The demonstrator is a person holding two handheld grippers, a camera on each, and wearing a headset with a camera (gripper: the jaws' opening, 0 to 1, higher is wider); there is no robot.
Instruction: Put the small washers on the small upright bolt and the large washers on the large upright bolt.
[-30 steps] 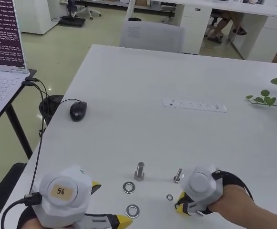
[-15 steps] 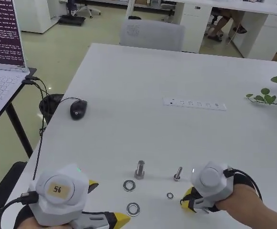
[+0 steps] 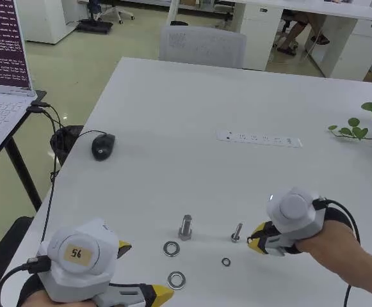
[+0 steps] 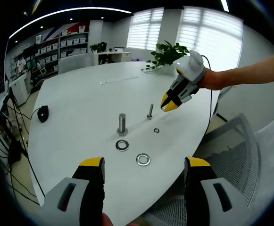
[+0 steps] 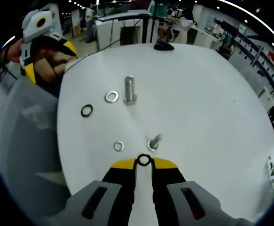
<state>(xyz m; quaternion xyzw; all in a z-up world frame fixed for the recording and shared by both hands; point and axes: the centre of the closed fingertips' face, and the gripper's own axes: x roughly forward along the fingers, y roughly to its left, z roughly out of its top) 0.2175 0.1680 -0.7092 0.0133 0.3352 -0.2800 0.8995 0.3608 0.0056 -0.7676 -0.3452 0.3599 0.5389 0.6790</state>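
The right gripper pinches 1 small silver ring washer, held just beside the small upright silver bolt on the white counter. The left gripper is spread and empty. 1 loose small washer and 2 large silver washers lie near the large upright silver bolt. Risk: a misaligned washer hole strikes the bolt tip, toppling the bolt or dislodging the washer.
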